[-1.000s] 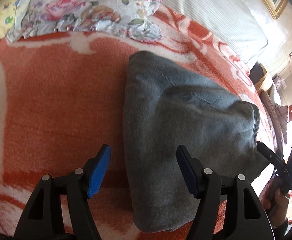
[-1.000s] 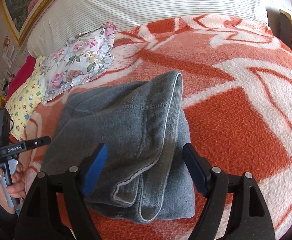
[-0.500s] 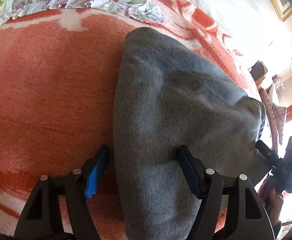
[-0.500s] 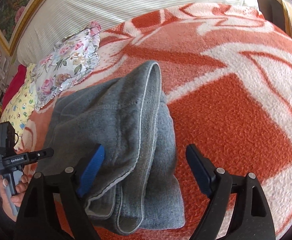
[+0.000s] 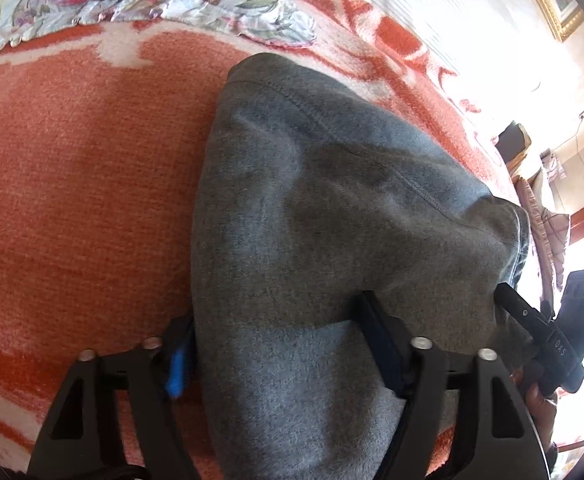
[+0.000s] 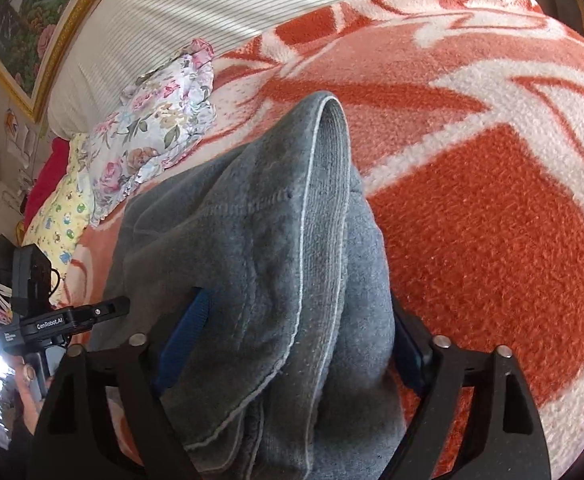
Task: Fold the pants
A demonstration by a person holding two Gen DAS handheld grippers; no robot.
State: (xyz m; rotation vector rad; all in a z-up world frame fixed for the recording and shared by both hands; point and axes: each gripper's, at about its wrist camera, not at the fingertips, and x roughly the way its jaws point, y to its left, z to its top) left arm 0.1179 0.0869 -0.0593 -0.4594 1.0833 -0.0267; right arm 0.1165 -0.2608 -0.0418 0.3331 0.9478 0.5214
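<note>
- A second ago both of my grippers hung short of the folded gray pants (image 5: pixel 323 248) with their blue pads in plain sight; now each has pushed in over one end of the bundle, and the cloth covers most of the pads.
- My left gripper (image 5: pixel 276 344) has its jaws spread wide, one finger at the bundle's edge against the blanket and the other pressed into the top of the fabric. The pants fill the gap, but the jaws are not pinched down on them.
- My right gripper (image 6: pixel 292 344) is likewise wide apart, straddling the other end, where the layers stack up between its fingers.
- Only the right wrist view shows the light-stitched hems and the separate folded layers (image 6: pixel 303 240); the left wrist view gives me one smooth gray face with a single seam running across it.
- Each view catches the opposite gripper at its edge: the right one low on the right of the left view, the left one low on the left of the right view.
- The pants lie on the orange and white blanket (image 6: pixel 491 220).
- Farther back sits a floral cloth (image 6: pixel 160 128), beside it a yellow printed pillow (image 6: pixel 62 216).
- Beyond that, only the right view shows a striped headboard cushion (image 6: pixel 212 12) and a gilt-framed painting (image 6: pixel 20 24).
</note>
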